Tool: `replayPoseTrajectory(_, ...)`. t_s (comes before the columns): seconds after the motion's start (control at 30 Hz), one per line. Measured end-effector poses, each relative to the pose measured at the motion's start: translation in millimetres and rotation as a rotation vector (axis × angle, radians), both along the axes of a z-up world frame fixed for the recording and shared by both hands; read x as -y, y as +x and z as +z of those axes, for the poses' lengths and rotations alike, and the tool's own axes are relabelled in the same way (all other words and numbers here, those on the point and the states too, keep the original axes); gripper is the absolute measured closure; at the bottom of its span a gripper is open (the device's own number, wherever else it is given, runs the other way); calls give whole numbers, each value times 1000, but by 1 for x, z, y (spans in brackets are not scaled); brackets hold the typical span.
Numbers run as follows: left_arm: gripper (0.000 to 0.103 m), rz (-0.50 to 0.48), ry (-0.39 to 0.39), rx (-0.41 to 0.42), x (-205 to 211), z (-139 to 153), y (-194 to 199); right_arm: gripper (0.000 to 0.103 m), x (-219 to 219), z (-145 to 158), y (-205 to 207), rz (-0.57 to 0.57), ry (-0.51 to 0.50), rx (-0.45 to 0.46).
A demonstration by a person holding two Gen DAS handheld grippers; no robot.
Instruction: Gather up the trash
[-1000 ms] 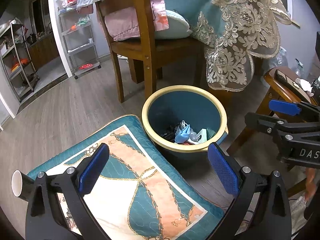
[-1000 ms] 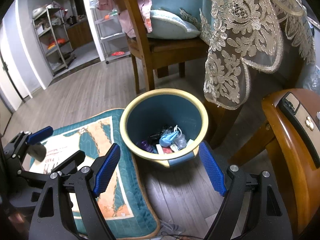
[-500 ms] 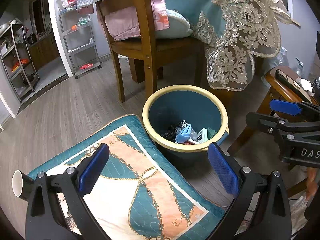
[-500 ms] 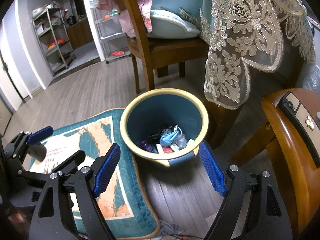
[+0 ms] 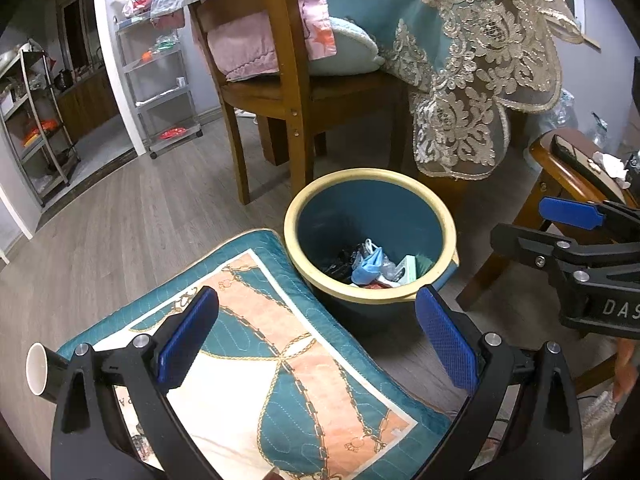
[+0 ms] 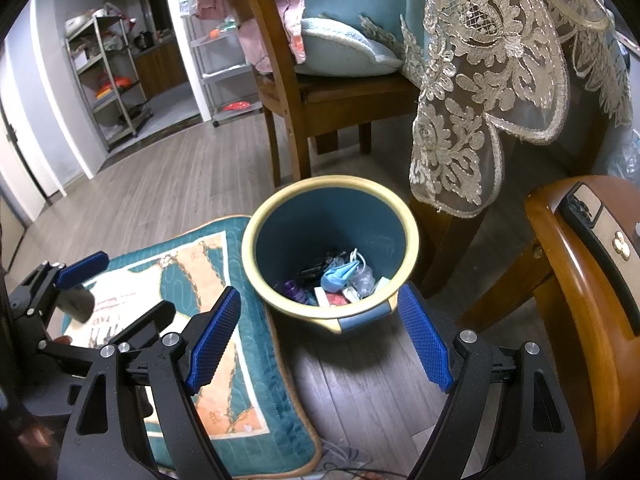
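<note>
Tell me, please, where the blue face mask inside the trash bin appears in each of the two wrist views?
Left wrist: blue face mask lies among trash at the bin's bottom, right of picture centre.
Right wrist: mask lies at the bin's bottom, near picture centre.
Shared landmark: the bin's yellow rim.

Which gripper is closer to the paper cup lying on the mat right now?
Left. The left gripper hangs over the mat, with the paper cup just outside its left finger. The right gripper is off the mat's far side, in front of the trash bin.
</note>
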State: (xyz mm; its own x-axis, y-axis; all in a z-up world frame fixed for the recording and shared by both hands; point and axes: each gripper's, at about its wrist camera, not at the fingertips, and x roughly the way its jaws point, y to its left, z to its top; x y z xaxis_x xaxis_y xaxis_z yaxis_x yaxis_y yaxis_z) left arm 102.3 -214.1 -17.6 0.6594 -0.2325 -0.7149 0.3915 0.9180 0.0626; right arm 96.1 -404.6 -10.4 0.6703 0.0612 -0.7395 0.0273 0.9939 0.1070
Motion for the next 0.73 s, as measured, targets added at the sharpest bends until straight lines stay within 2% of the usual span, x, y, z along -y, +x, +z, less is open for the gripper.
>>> replayPoseTrajectory(0.1,6,2,10,22,1,1,-2,22,0,0,0,0,2,-2)
replayPoseTrajectory(0.43,6,-45,-64,39,-6,4,-7,22,-1,-3,-2,-4,5,-5)
replayPoseTrajectory(0.73,6,-60,-26,23,0,1,-7,22,0,-2,0,-3,6,-8)
